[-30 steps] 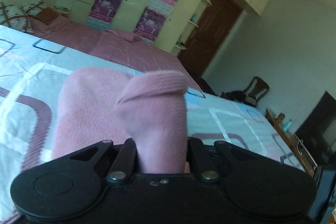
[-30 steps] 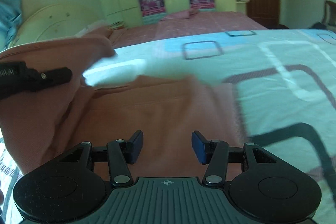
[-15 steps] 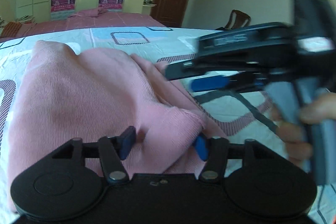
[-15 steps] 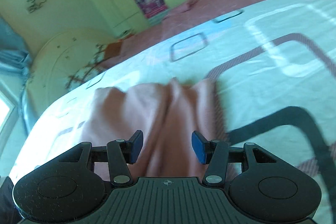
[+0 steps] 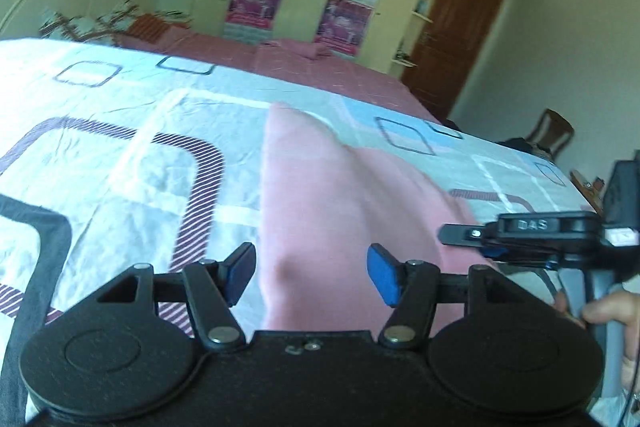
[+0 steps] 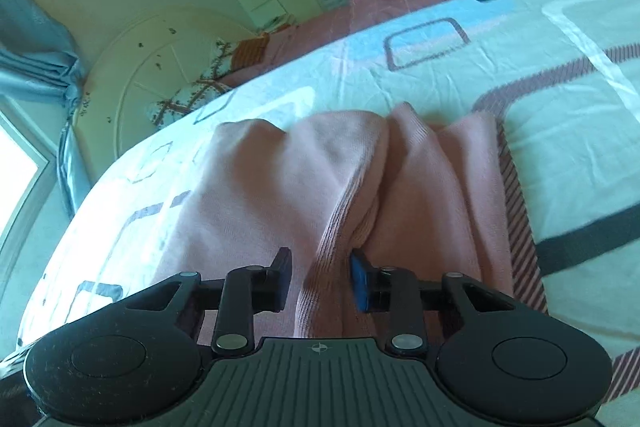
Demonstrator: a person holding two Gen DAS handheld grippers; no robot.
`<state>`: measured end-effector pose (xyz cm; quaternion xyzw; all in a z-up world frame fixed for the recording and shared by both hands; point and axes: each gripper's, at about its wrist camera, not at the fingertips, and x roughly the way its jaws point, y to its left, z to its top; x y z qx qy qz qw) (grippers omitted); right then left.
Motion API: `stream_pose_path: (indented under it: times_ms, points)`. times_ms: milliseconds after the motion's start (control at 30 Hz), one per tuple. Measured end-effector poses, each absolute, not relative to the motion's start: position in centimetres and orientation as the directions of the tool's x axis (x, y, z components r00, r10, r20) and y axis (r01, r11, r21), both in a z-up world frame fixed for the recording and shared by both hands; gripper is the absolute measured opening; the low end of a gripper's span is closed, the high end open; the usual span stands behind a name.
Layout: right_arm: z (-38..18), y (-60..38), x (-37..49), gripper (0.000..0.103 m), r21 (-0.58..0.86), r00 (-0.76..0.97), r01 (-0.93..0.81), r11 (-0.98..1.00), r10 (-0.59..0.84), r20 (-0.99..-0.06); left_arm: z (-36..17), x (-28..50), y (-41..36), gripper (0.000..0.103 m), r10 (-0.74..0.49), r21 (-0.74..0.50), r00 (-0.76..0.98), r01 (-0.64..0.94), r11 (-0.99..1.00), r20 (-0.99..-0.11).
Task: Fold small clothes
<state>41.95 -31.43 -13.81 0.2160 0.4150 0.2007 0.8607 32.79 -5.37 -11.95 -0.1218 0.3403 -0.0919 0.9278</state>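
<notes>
On the patterned bedsheet (image 6: 460,75) lies the pink garment (image 6: 280,187), bunched into folds. My left gripper (image 5: 312,273) hangs wide open over it, gripping nothing. My right gripper (image 6: 320,271) is closing, a ribbed fold between its 2 pads.

- A wide bed (image 5: 120,155) fills most of both views, covered by a pale, lightly creased sheet (image 6: 540,75) printed with rounded squares in blue, purple stripes and dark grey.
- A pink knitted garment (image 5: 340,195) lies directly on the sheet, bunched into soft lengthwise folds, with a ribbed edge (image 6: 332,223) running along one fold.
- Beyond the pale sheet, a pink bedspread (image 5: 320,67) covers the far part of the bed.
- A floral pillow (image 6: 188,99) rests on the bed near a rounded cream headboard (image 6: 152,59).
</notes>
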Motion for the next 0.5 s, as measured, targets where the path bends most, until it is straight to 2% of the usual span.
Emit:
stream_pose_path:
  times_ms: [133, 300, 333, 367, 500]
  points:
    - [-14.4, -30.1, 43.1, 0.033, 0.500, 0.571, -0.186, 0.846, 0.507, -0.645, -12.9, 34.2, -5.0, 0.059, -0.254, -0.329, 0.742, 0.048, 0.943, -0.620]
    - [-15.8, -30.5, 43.9, 0.032, 0.528, 0.548, -0.137, 0.838, 0.508, -0.664, -13.3, 34.3, -4.5, 0.060, -0.273, -0.354, 0.740, 0.049, 0.934, -0.615]
    - [-15.8, -30.7, 43.8, 0.028, 0.537, 0.547, -0.128, 0.834, 0.511, -0.663, -13.4, 34.4, -4.5, 0.060, -0.276, -0.358, 0.738, 0.051, 0.932, -0.615]
    - [-15.6, -31.0, 43.8, 0.010, 0.539, 0.548, -0.121, 0.833, 0.509, -0.664, -13.4, 34.6, -4.7, 0.059, -0.282, -0.361, 0.737, 0.055, 0.931, -0.614]
    - [-13.3, -31.2, 43.0, 0.010, 0.473, 0.608, -0.155, 0.867, 0.461, -0.647, -12.9, 35.3, -5.6, 0.058, -0.311, -0.369, 0.741, 0.092, 0.925, -0.595]
